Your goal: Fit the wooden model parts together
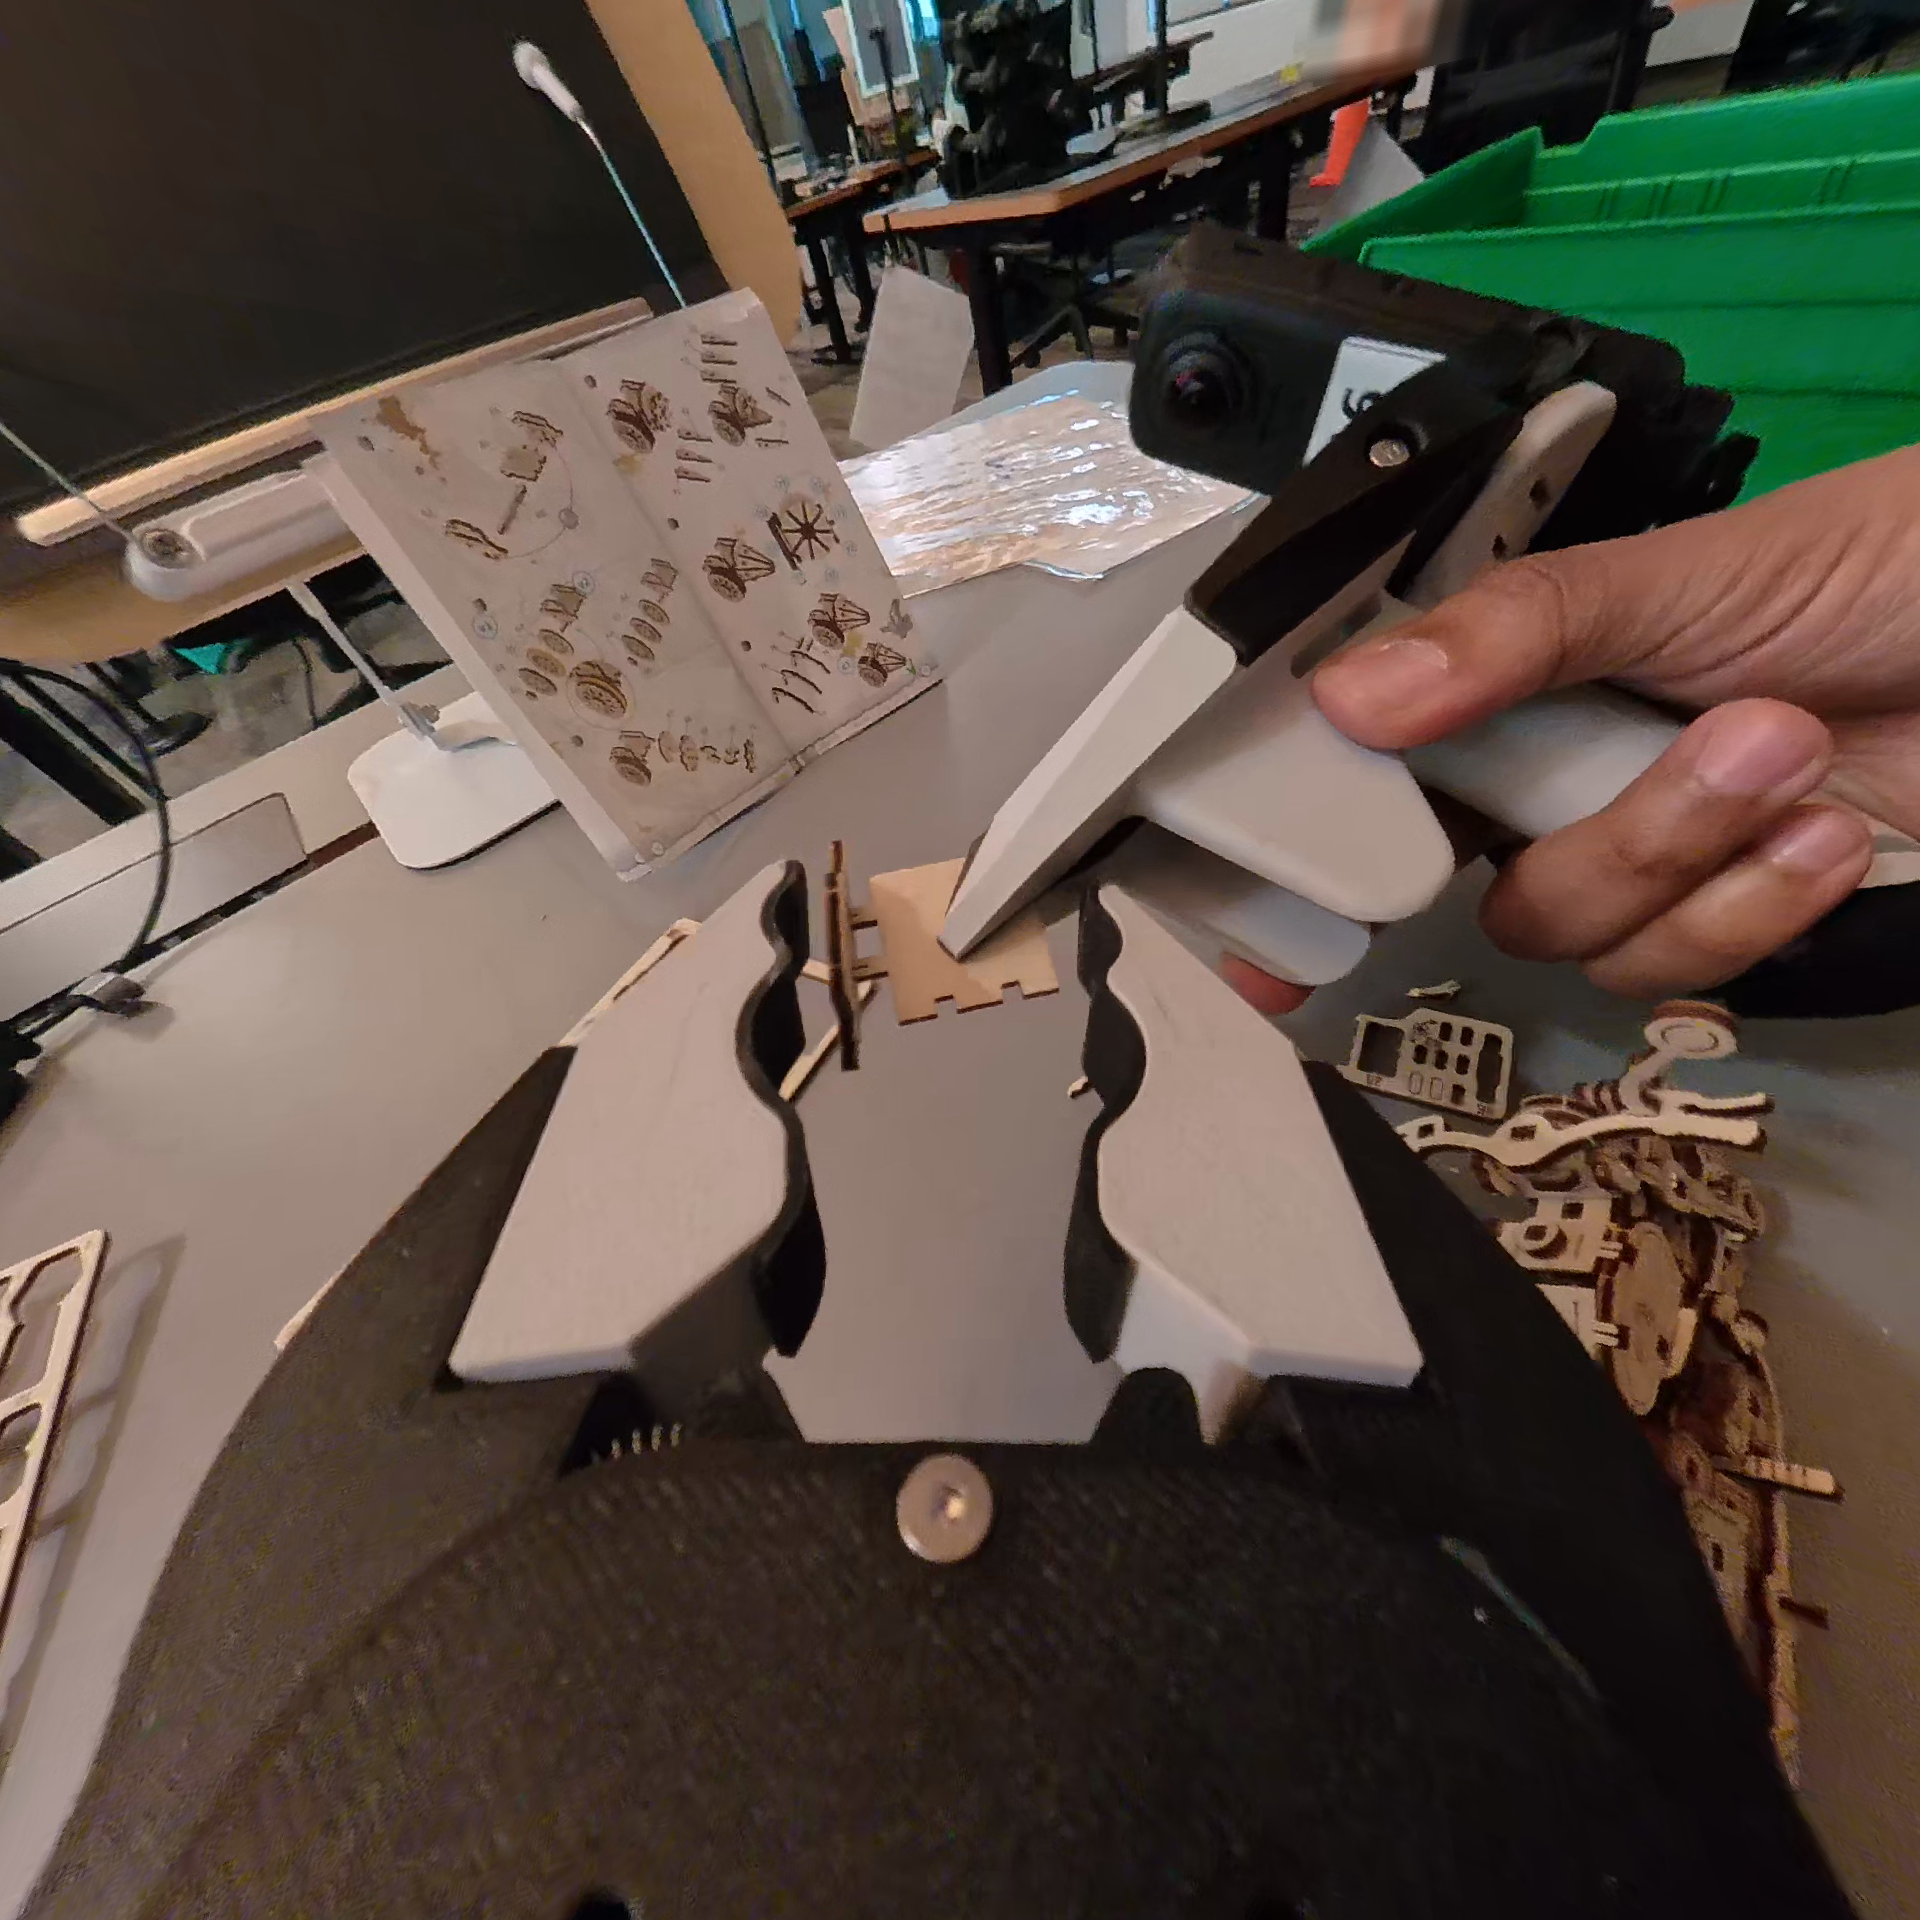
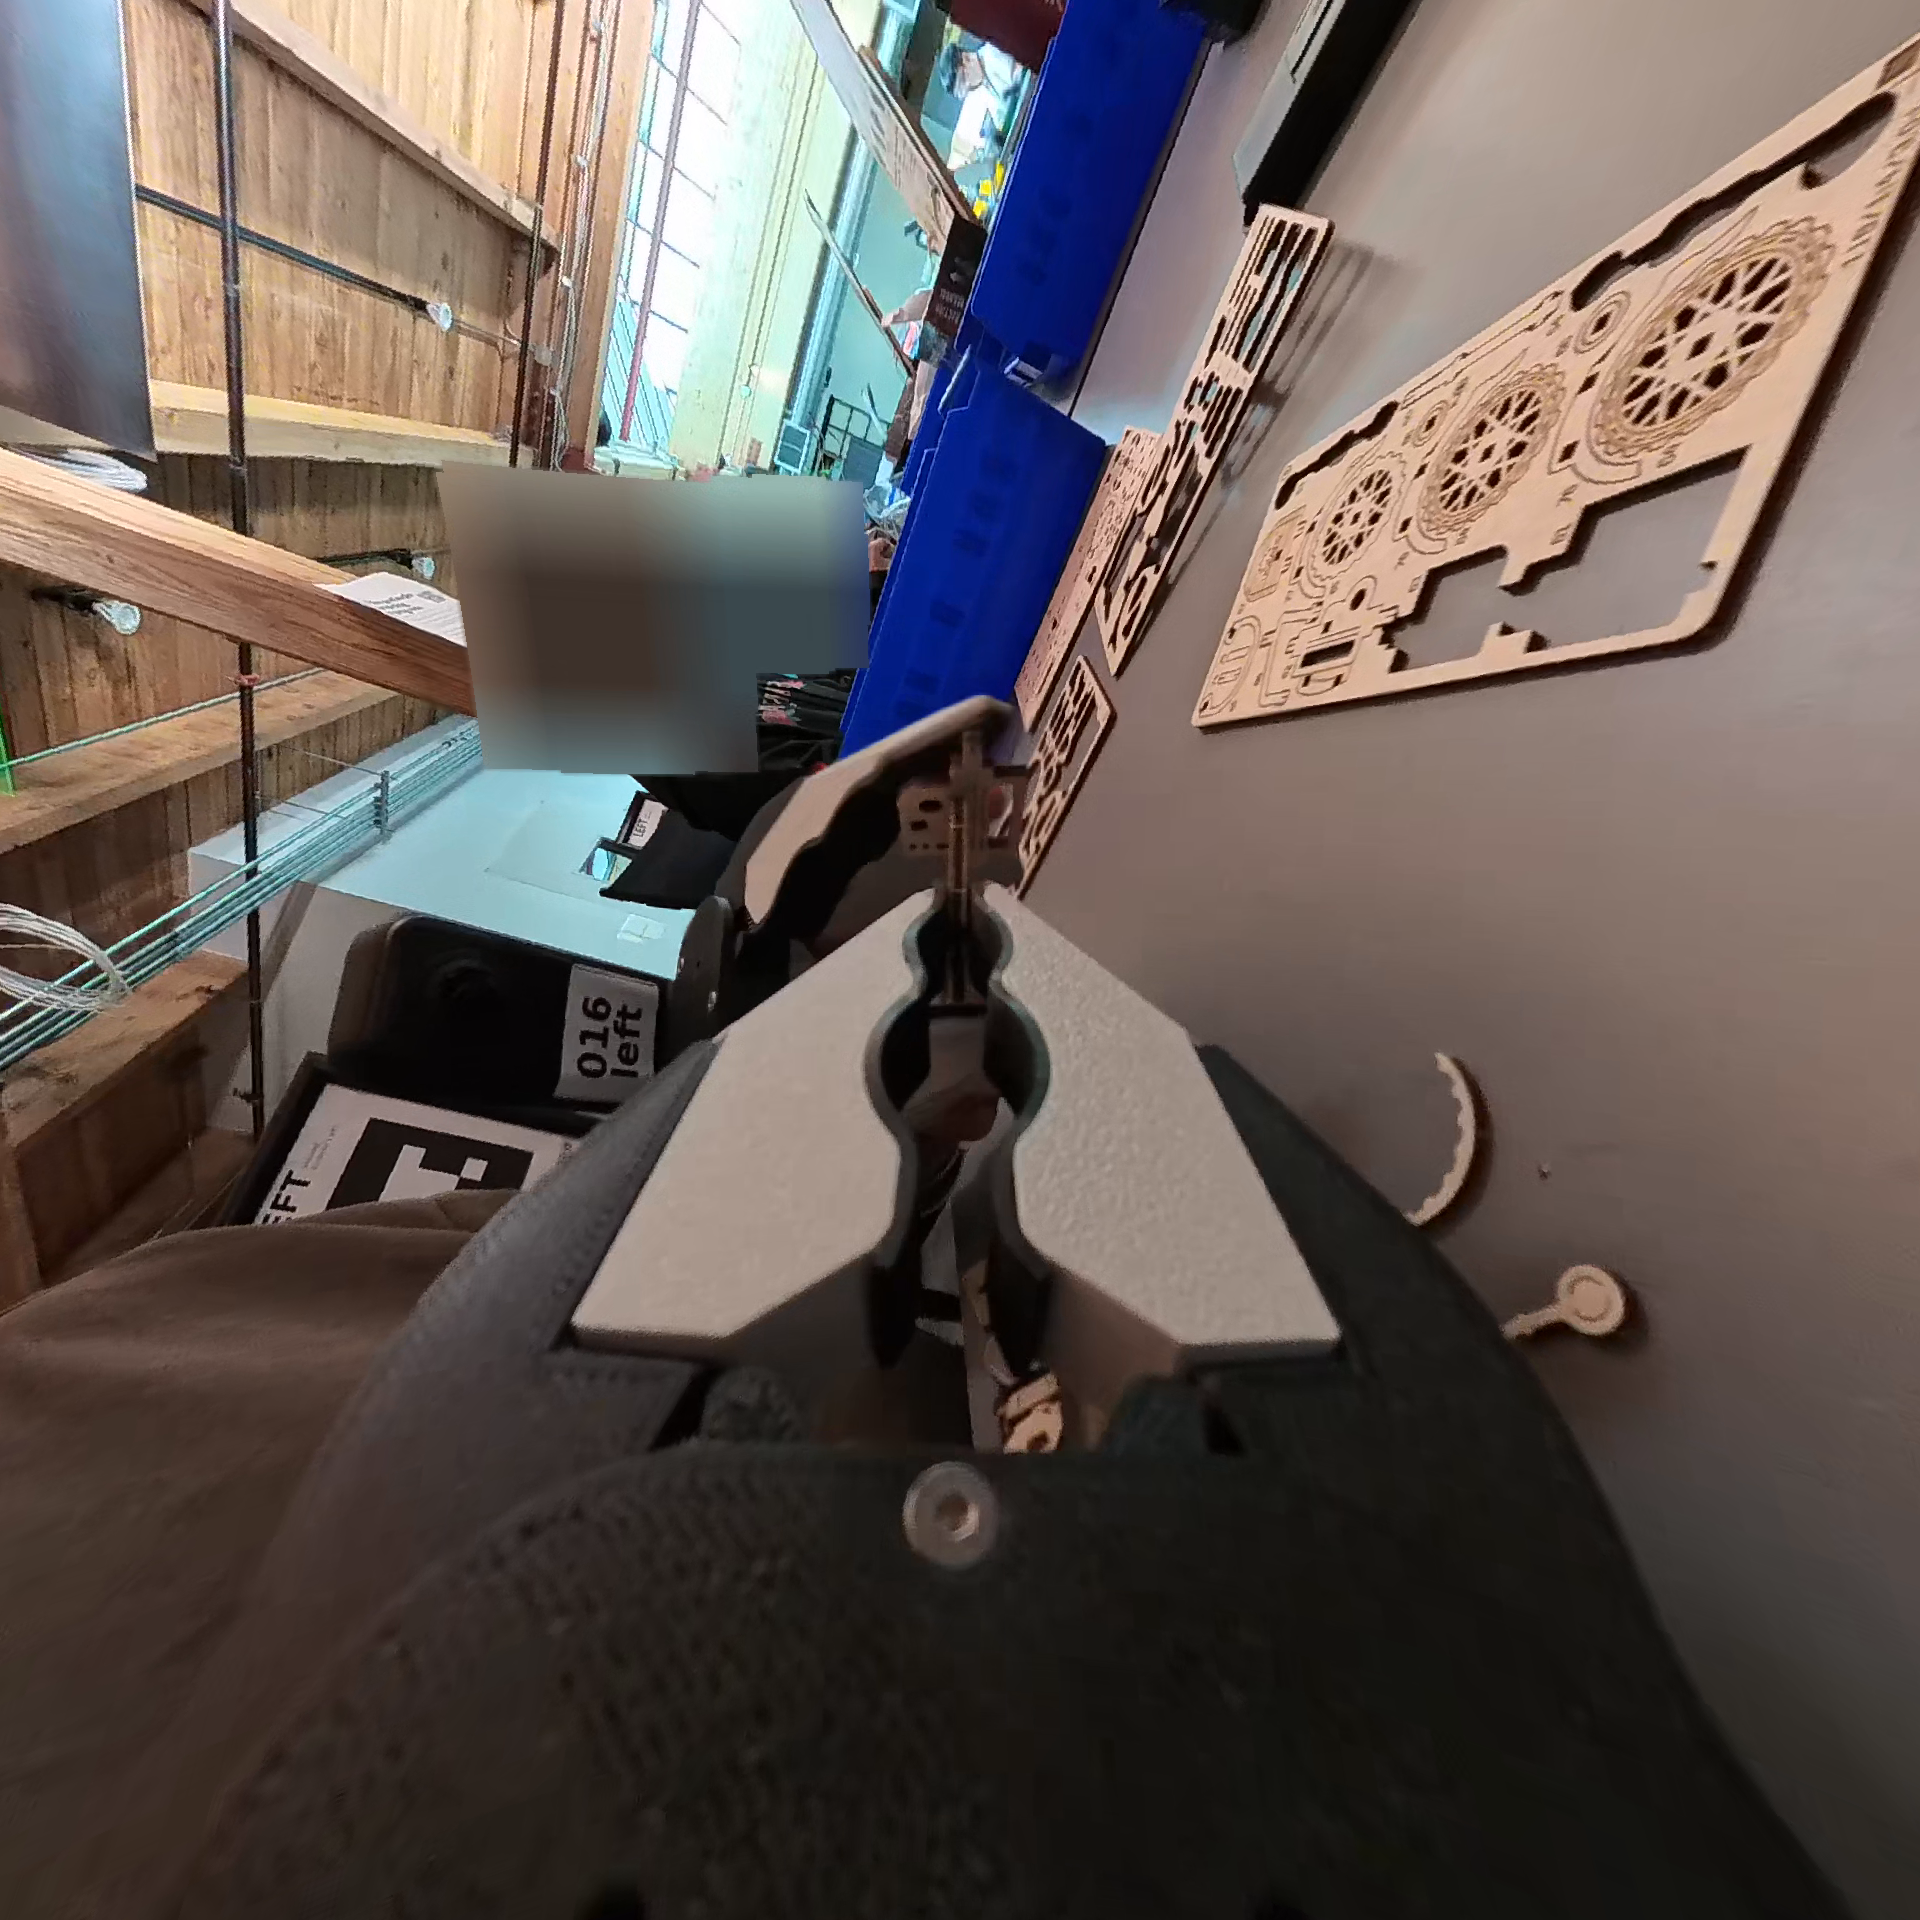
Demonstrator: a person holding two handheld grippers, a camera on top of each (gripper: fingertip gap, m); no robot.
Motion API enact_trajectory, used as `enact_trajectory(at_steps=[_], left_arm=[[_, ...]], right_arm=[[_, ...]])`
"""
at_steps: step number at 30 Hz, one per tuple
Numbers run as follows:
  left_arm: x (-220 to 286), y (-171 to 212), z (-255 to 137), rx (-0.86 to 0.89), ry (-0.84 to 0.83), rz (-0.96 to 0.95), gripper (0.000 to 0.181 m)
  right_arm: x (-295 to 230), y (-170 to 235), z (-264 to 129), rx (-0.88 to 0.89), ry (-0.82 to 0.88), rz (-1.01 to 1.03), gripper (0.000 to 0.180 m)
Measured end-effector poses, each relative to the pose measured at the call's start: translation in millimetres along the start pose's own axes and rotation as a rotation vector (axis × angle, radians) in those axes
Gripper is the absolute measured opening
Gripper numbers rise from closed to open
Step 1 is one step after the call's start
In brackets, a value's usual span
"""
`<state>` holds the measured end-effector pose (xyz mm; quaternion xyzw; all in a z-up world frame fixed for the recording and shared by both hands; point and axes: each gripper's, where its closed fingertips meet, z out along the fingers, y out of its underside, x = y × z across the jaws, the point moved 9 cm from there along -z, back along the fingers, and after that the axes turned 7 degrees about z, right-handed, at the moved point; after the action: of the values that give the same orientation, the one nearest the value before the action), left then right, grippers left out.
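Observation:
A flat wooden plate [image 1: 966,961] with a notched front edge is held just above the grey table [image 1: 312,1039]. An upright slotted wooden piece [image 1: 844,961] joins its left side. My right gripper [image 1: 961,935], held by a hand [image 1: 1662,727], comes in from the right and is shut on the plate's far edge. In the right wrist view the gripper [image 2: 956,909] pinches the plate [image 2: 954,883] edge-on. My left gripper [image 1: 940,899] is open around the assembly, its left finger [image 1: 727,1018] close beside the upright piece. That finger [image 2: 862,800] and the piece [image 2: 930,821] also show in the right wrist view.
An instruction sheet [image 1: 623,592] stands on a holder behind. A pile of wooden parts [image 1: 1621,1247] and a small fret [image 1: 1434,1055] lie right. A green bin [image 1: 1662,260] is at the back right. Punched part sheets [image 2: 1507,468], blue bins [image 2: 1039,312] and two loose bits [image 2: 1455,1143] lie beyond. My left and right fingertips are right by each other.

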<state>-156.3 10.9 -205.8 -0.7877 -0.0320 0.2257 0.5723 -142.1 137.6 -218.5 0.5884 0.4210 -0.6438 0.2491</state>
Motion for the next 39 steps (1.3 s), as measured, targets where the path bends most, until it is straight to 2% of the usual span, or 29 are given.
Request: enact_trajectory(at_steps=[3, 9, 23, 29, 39], left_arm=[[-4.2, -0.4, -3.0, 0.013, -0.032, 0.006, 0.054], [0.1, -1.3, -2.9, 0.025, -0.033, 0.029, 0.040], [-4.3, -5.1, -4.8, 0.071, 0.011, -0.073, 0.040], [-6.9, -2.7, -5.3, 0.080, 0.012, -0.083, 0.050], [-6.2, -1.3, -6.3, 0.098, 0.030, -0.072, 0.039]], right_arm=[[1.4, -1.7, -2.9, 0.031, -0.004, 0.009, 0.001], [-1.3, -0.6, -1.9, 0.061, -0.006, 0.006, 0.002], [-2.9, -1.8, -3.3, 0.056, -0.057, 0.011, 0.002], [-5.7, -5.2, -6.8, 0.073, -0.055, -0.015, 0.001], [-6.6, -2.8, -4.3, 0.062, -0.100, 0.001, 0.002]])
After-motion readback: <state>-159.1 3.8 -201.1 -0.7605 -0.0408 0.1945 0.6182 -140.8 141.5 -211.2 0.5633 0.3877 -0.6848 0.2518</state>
